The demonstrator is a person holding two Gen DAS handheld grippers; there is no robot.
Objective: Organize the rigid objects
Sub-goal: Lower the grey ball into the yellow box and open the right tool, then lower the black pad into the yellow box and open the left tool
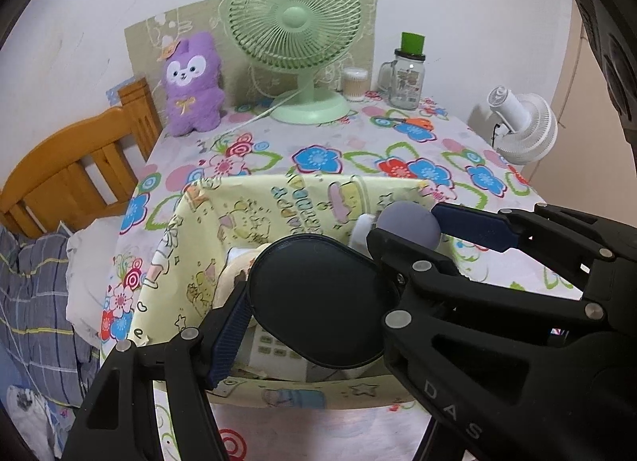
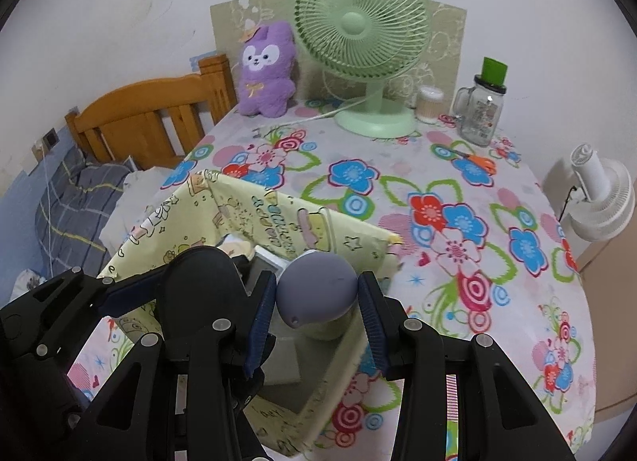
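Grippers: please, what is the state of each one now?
Left gripper: closed on the dark oval case, over the yellow box.
Right gripper: closed on the grey-purple ball.

wrist views, angled down (close), shared box (image 1: 278, 198)

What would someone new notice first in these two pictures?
Probably the two grippers low in the foreground over the yellow cartoon-print box: the left gripper grips a dark oval case, the right gripper a grey-purple ball. Behind stand a green fan and purple plush toy by the wall.
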